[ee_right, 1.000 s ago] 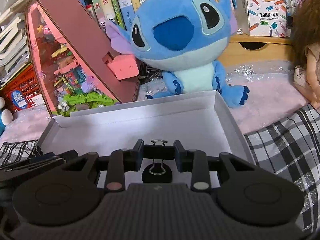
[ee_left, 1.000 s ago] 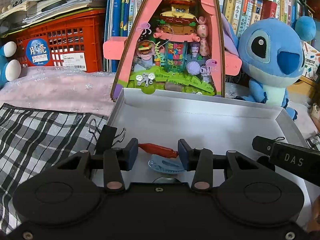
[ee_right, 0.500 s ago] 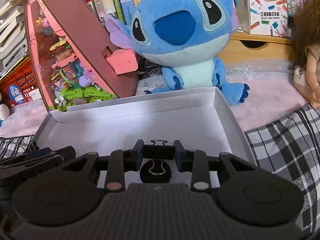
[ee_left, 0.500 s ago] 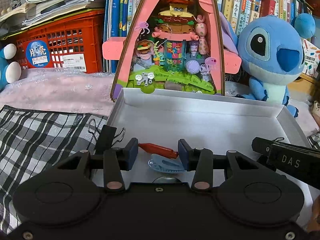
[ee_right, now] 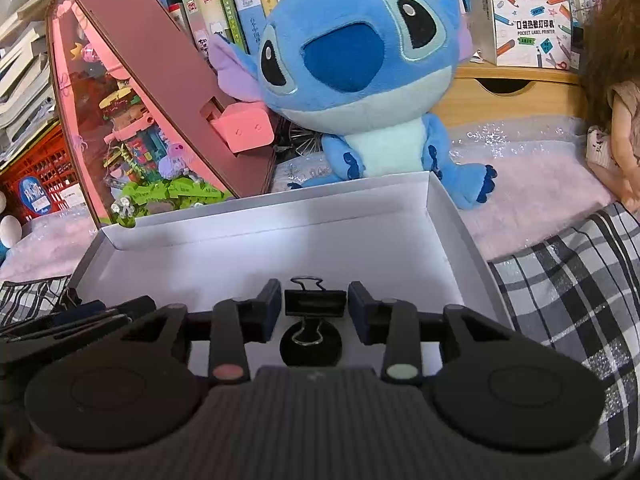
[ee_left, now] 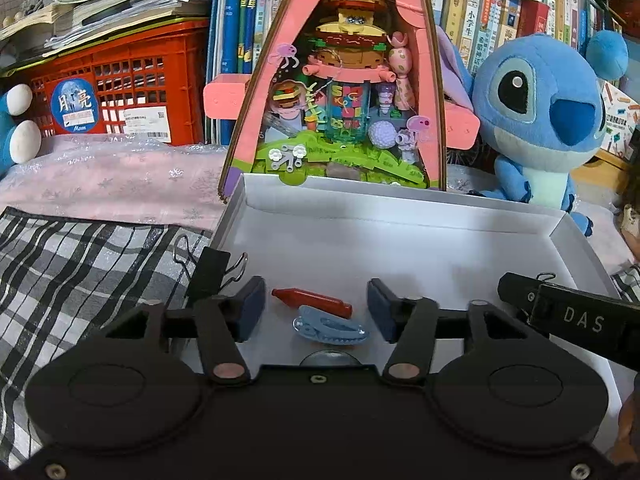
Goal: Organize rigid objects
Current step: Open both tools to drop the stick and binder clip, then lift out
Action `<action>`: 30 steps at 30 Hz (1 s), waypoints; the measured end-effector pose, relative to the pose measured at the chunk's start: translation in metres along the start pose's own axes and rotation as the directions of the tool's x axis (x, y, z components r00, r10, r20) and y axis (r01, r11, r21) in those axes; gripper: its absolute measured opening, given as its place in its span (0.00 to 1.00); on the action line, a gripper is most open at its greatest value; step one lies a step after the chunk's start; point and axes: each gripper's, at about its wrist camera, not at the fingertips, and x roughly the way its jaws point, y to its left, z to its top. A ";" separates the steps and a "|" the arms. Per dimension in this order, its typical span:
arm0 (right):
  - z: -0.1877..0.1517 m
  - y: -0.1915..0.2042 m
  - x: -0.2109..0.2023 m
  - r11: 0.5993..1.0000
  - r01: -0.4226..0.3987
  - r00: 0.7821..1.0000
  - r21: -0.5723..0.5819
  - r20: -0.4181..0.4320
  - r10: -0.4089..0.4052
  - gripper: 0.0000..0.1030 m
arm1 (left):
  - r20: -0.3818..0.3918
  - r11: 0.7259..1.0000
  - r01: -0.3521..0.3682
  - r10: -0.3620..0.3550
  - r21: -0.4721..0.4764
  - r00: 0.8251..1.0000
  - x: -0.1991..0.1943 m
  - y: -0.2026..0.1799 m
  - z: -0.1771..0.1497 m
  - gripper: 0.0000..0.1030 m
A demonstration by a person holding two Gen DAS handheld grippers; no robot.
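White cardboard formed the box [ee_left: 400, 240], and three things were already seen on its floor near the front edge: a red crayon [ee_left: 312, 302] and a blue clip [ee_left: 332, 326] between the spread pads of the left gripper [ee_left: 316, 308], and a black binder clip [ee_right: 315, 309] between those of the right gripper [ee_right: 314, 306]. Both pairs of jaws had just been opening; nothing was gripped. Another binder clip [ee_left: 210, 268] was clamped on the box's left rim, apparently left to sort.
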 end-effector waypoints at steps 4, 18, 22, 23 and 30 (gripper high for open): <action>-0.001 -0.003 -0.002 1.000 -0.004 1.000 0.020 0.011 0.003 0.59 | 0.006 1.000 0.010 -0.010 -0.007 1.000 -0.002 0.001 -0.002 0.61; -0.008 0.003 -0.047 0.998 -0.012 0.994 -0.054 0.110 0.018 0.79 | 0.051 0.999 0.053 -0.053 -0.006 0.997 -0.039 0.003 -0.011 0.80; -0.010 0.002 -0.066 0.997 -0.034 0.989 -0.068 0.144 0.044 0.83 | 0.087 0.998 0.045 -0.047 0.032 0.995 -0.057 0.004 -0.015 0.83; -0.011 0.001 -0.070 0.997 -0.040 0.988 -0.066 0.149 0.050 0.83 | 0.095 0.998 0.043 -0.048 0.047 0.994 -0.062 0.004 -0.017 0.83; -0.028 -0.001 -0.097 0.993 -0.062 0.983 -0.097 0.168 0.078 0.84 | 0.127 0.995 0.071 -0.080 0.073 0.989 -0.098 0.010 -0.028 0.85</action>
